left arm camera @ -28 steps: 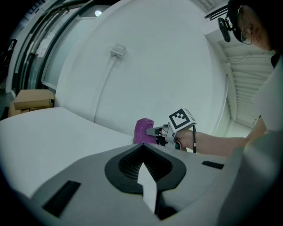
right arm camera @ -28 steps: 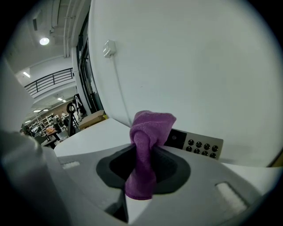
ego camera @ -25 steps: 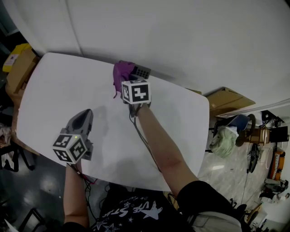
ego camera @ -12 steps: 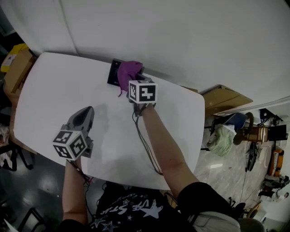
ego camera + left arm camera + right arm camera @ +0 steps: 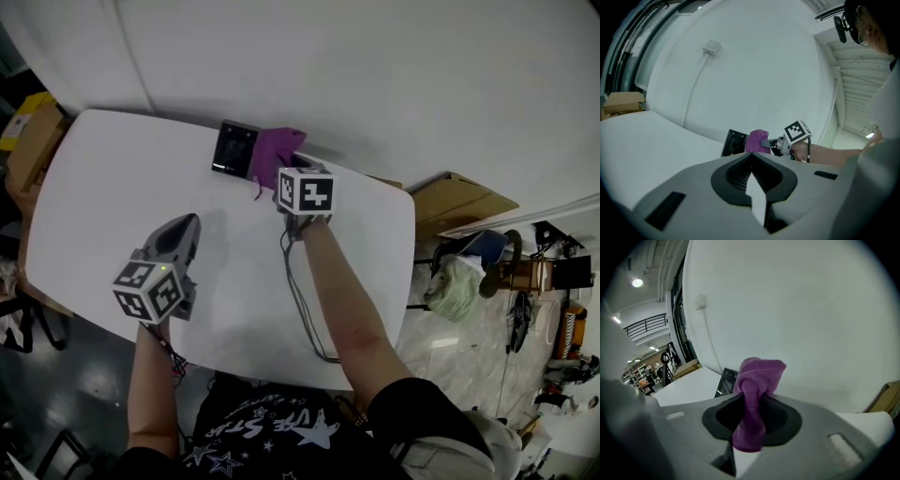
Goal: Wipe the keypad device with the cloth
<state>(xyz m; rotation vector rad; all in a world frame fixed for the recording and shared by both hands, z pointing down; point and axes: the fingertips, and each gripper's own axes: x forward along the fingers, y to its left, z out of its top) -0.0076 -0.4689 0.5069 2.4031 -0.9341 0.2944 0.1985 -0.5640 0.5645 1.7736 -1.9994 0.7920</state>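
Both tongs closed: right tongs pinching cloth overlapping keypad device, left tongs empty

On the table, the keypad device lay by the far edge at 12 o'clock, with the cloth at its 3 o'clock edge between my right gripper jaws; my left gripper sat well apart at the device's 7 o'clock

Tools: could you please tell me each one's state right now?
Left tool: closed, empty.
Right tool: closed on the cloth.
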